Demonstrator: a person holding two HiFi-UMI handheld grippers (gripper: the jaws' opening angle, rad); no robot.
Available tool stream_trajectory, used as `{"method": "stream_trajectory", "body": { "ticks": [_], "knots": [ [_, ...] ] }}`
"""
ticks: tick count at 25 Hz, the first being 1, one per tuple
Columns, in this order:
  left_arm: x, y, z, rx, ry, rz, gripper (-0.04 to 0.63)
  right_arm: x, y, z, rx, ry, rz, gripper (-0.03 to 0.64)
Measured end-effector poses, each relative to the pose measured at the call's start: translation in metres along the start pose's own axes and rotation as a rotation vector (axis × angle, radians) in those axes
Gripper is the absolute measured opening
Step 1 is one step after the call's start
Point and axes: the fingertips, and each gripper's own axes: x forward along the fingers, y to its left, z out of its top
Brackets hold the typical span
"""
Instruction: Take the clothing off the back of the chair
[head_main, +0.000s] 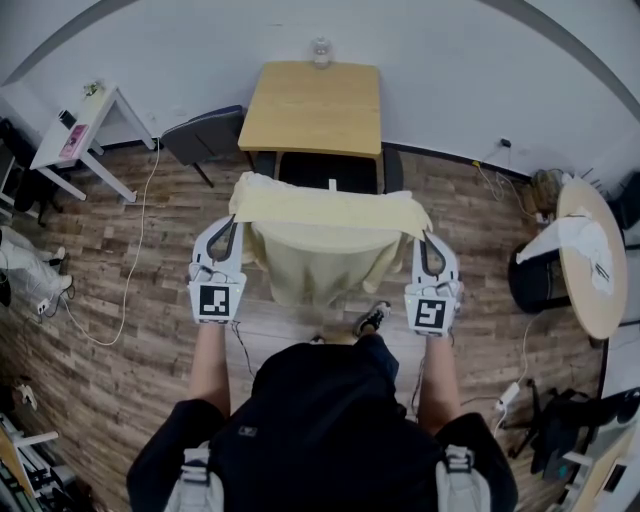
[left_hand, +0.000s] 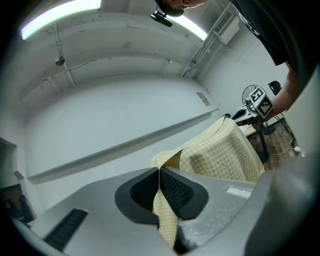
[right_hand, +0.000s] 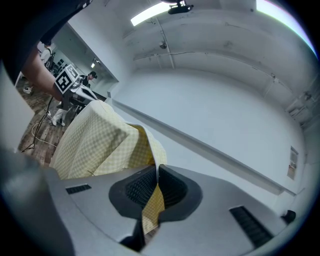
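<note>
A pale yellow checked garment (head_main: 325, 225) hangs stretched between my two grippers, above and in front of a black chair (head_main: 330, 170). The left gripper (head_main: 232, 222) is shut on the garment's left corner; in the left gripper view the cloth (left_hand: 220, 155) is pinched between the black pads (left_hand: 175, 192). The right gripper (head_main: 426, 238) is shut on the right corner, and the right gripper view shows the cloth (right_hand: 95, 145) clamped between its pads (right_hand: 172, 187). The garment's lower part droops between my arms and hides most of the chair.
A wooden table (head_main: 312, 105) stands behind the chair with a jar (head_main: 320, 50) at its far edge. A second dark chair (head_main: 205, 135) and a white desk (head_main: 85, 125) are at the left. A round table (head_main: 590, 255) with white cloth is at the right. Cables lie on the wood floor.
</note>
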Motion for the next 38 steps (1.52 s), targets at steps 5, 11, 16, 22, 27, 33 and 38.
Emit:
{"method": "stream_trajectory", "body": {
  "ticks": [5,11,16,22,27,33,38],
  "knots": [
    [-0.003,-0.003,0.000,0.000,-0.007,0.001,0.008,-0.006,-0.001,-0.003,0.005,0.009,-0.002,0.002],
    [-0.007,-0.002,-0.001,-0.008,-0.017,0.001,0.008,-0.008,0.006,-0.001,0.008,0.010,-0.001,0.003],
    [-0.012,-0.006,-0.002,-0.018,-0.019,-0.001,0.008,-0.013,0.011,-0.003,0.013,0.019,0.002,0.003],
    [-0.014,-0.006,-0.002,-0.035,-0.014,-0.002,0.008,-0.015,0.010,0.000,0.002,0.018,0.008,0.002],
    [-0.016,-0.006,-0.003,-0.048,-0.016,-0.006,0.008,-0.018,0.009,0.003,0.008,0.018,-0.004,0.002],
    [-0.021,-0.013,-0.003,-0.052,-0.020,-0.004,0.008,-0.025,0.016,0.000,0.025,0.012,0.000,0.002],
    [-0.026,-0.013,-0.001,-0.051,-0.024,0.011,0.008,-0.025,0.014,0.001,0.026,0.006,0.006,0.002]
  ]
}}
